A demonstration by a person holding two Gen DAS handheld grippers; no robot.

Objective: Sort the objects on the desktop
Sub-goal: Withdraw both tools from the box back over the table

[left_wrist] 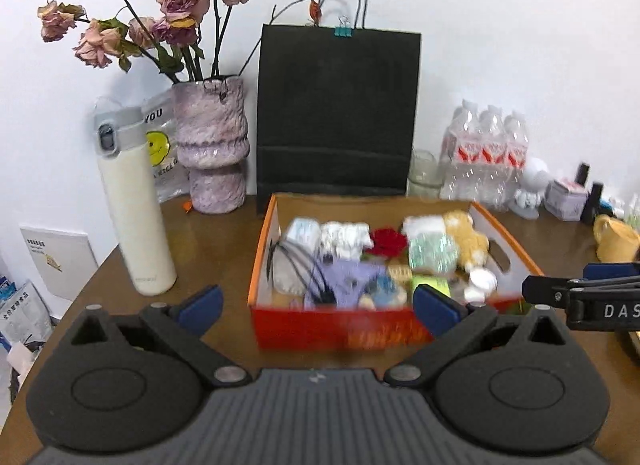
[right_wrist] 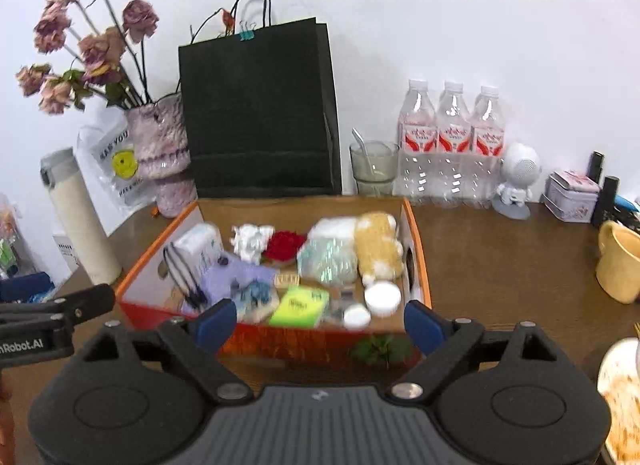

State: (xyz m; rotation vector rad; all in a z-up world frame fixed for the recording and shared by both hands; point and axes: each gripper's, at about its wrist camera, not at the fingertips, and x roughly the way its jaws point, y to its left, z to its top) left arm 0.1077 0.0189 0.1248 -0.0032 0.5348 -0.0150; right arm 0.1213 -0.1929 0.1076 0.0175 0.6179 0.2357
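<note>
An orange cardboard box [left_wrist: 262, 257] [right_wrist: 420, 249] sits on the brown table, filled with several small items: a plush toy [right_wrist: 378, 245], a red flower [right_wrist: 282, 245], a green notepad [right_wrist: 300, 307], white jars [right_wrist: 382, 297] and a purple pouch [left_wrist: 348, 279]. My left gripper [left_wrist: 318, 307] is open just in front of the box, nothing between its blue pads. My right gripper [right_wrist: 320, 325] is also open before the box's near wall, empty. Each gripper's finger shows at the edge of the other's view. A small green plant [right_wrist: 380, 349] lies by the box's front.
Behind the box stand a black paper bag [left_wrist: 336, 113], a purple vase [left_wrist: 212, 145] of dried roses, a white thermos [left_wrist: 132, 205], a glass [right_wrist: 374, 167], water bottles [right_wrist: 452, 145], a white figurine [right_wrist: 516, 181] and a tin [right_wrist: 572, 197]. A yellow mug [right_wrist: 618, 265] and a plate [right_wrist: 622, 393] sit right.
</note>
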